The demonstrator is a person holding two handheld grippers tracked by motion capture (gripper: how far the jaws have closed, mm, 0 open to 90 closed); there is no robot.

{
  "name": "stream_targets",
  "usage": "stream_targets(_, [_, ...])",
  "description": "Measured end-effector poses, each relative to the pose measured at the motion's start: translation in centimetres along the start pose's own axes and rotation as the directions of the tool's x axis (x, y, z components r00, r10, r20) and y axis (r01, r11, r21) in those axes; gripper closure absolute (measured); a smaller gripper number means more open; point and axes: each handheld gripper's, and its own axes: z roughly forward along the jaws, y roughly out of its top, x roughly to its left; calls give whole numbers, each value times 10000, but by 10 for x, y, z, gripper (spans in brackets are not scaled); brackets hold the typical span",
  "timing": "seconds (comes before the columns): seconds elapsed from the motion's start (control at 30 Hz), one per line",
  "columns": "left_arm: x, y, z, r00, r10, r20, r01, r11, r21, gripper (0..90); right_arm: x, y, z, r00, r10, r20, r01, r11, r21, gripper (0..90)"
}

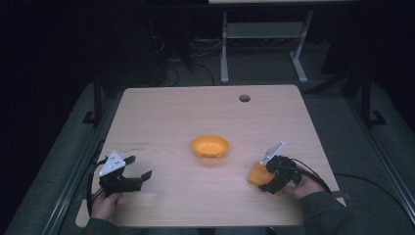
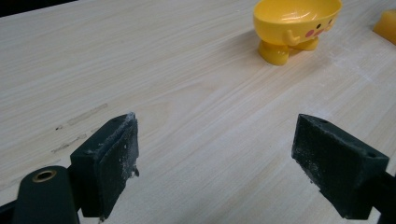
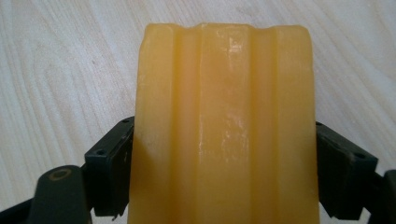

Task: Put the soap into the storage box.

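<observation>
Waxy yellow block [image 3: 224, 126] pinched in my right gripper [image 1: 268, 177], left gripper [image 1: 138, 168] spread empty; slick ribbed faces could slip before bowl [image 1: 210, 146].

Yellow bowl [image 1: 210, 146] sits near the middle of the wooden table [image 1: 195, 112]. Left gripper [image 1: 137, 168] well to the bowl's left and nearer the person, jaws spread apart, nothing between them, held by a hand [image 1: 105, 204] at the near edge. Right gripper [image 1: 266, 178] to the bowl's right and nearer, jaws against an orange block [image 1: 256, 174]. Round cable hole [image 1: 244, 98] beyond the bowl, toward the far edge.
</observation>
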Motion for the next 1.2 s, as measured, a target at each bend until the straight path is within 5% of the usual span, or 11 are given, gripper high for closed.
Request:
stream_targets(0.7, [1,0,0,10000,15,-19,-15,10000,7,141,1,3,-5,9991,-406,85,405,9992,74,206])
stream_targets(1.2, [2,0,-1,10000,-10,-80,10,10000,33,141,-4,27,-18,9974,-717,116,717,9974,-60,207])
